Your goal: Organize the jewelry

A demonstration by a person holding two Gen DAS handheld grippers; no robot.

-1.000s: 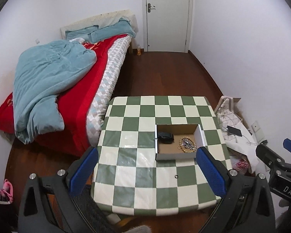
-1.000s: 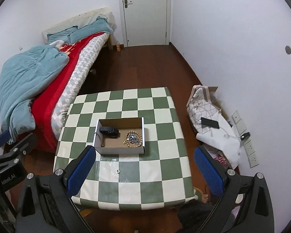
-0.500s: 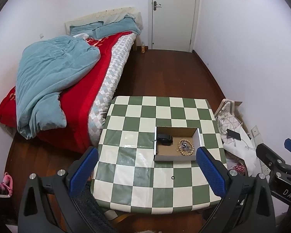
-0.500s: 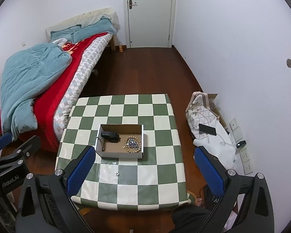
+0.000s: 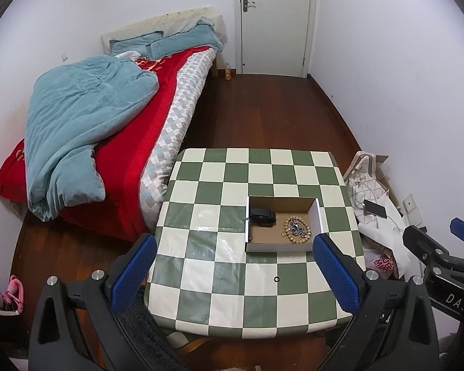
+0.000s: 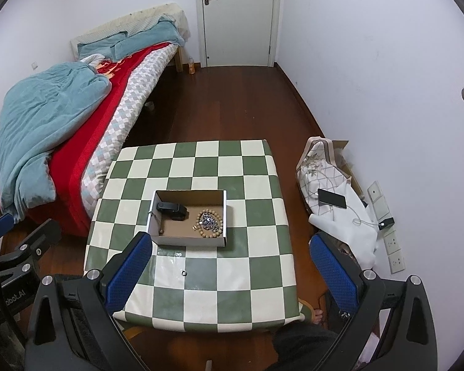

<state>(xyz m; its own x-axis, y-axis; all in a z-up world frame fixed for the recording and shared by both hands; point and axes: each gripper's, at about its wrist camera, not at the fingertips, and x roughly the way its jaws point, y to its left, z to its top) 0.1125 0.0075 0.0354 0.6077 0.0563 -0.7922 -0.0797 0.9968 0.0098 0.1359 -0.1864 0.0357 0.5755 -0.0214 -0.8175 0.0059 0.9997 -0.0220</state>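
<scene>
2 grippers, left gripper and right gripper, hang wide and empty; lower 1 squarely over the small ring near the box, then close gently.

Cardboard box on surface; inside it, black case left, bead bracelet right. Small ring on surface before box. Bed left of surface; phone on bag right.

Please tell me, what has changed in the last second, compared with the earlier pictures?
Both hand-held grippers, left and right, have pulled back and up from the checkered table: the table and cardboard box look smaller and more floor shows. Nothing was taken or released. Both stay open and empty. The bead bracelet, black item and small ring on the table have not moved.
</scene>
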